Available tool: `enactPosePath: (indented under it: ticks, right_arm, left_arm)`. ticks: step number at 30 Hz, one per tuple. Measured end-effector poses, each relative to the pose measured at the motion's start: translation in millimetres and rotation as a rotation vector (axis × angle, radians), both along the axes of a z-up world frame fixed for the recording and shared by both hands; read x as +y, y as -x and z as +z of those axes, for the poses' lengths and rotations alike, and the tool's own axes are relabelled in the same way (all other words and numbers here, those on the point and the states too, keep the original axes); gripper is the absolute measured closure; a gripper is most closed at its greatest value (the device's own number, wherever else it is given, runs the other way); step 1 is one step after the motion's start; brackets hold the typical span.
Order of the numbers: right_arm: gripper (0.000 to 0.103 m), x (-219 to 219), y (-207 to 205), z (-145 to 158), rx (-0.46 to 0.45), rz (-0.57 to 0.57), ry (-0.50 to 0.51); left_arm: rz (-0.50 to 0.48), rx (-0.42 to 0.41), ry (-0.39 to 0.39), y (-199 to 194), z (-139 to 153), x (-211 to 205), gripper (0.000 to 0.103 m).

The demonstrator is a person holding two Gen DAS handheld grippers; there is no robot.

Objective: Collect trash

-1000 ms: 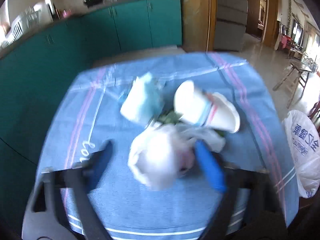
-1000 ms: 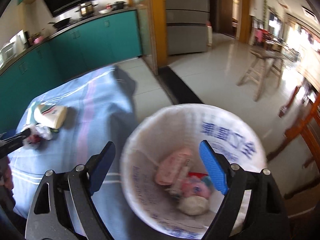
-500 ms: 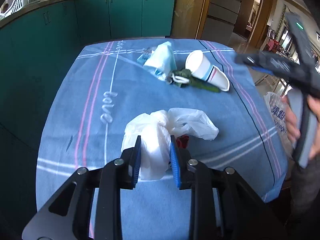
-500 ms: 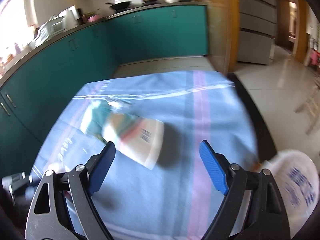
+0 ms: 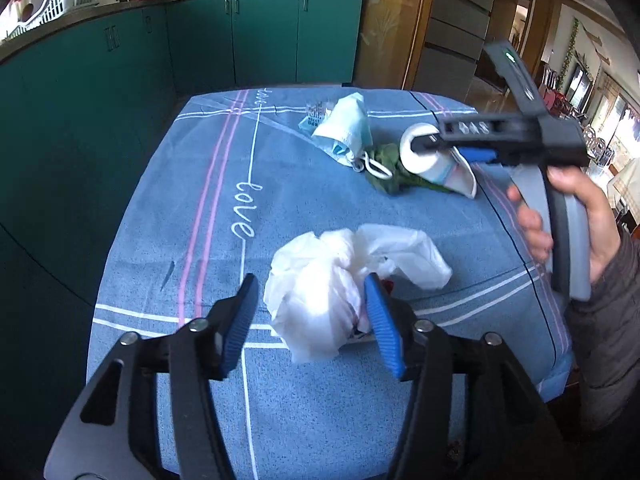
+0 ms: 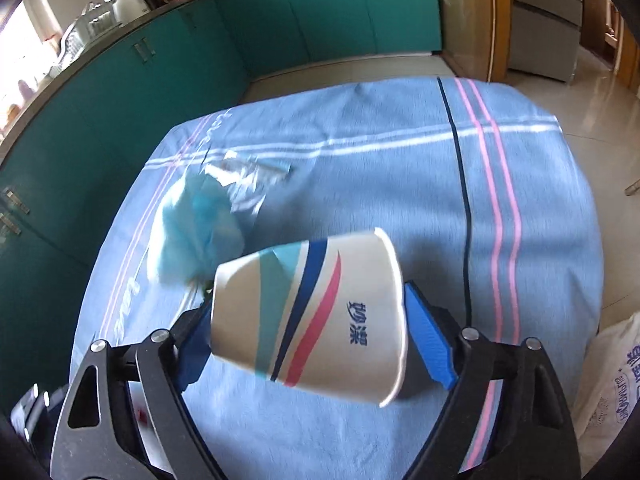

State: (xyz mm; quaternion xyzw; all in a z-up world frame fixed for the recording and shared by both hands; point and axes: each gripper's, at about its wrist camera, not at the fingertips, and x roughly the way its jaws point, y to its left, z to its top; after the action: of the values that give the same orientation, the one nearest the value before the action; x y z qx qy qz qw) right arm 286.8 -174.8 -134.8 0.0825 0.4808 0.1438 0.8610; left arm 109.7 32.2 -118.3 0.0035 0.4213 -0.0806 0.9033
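Straddling the tipped-over striped white paper cup (image 6: 316, 308), the released right tool (image 6: 308, 336) next needed to clench, while the left tool (image 5: 310, 320), its jaws just reopened, bracketed the crumpled white plastic bag (image 5: 340, 280).

Both wrist cameras look steeply down along their fingers at the blue tablecloth (image 5: 192, 240). The right view sits closer; both share the paper cup (image 6: 308, 312).
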Motion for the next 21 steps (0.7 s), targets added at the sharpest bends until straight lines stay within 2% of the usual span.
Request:
enactPosePath:
  ticks: [6, 13, 21]
  right_arm:
    - [0.019, -24, 57, -6, 0.010, 0.010, -0.059]
    - [0.019, -25, 117, -8, -0.013, 0.074, -0.060]
    - [0.018, -24, 137, 3, -0.055, 0.090, -0.025]
  left_arm:
    - [0.028, -0.019, 0.002, -2, 0, 3, 0.038]
    - [0.054, -0.019, 0.020, -6, 0, 7, 0.029]
    - [0.089, -0.032, 0.039, -5, 5, 12, 0.019]
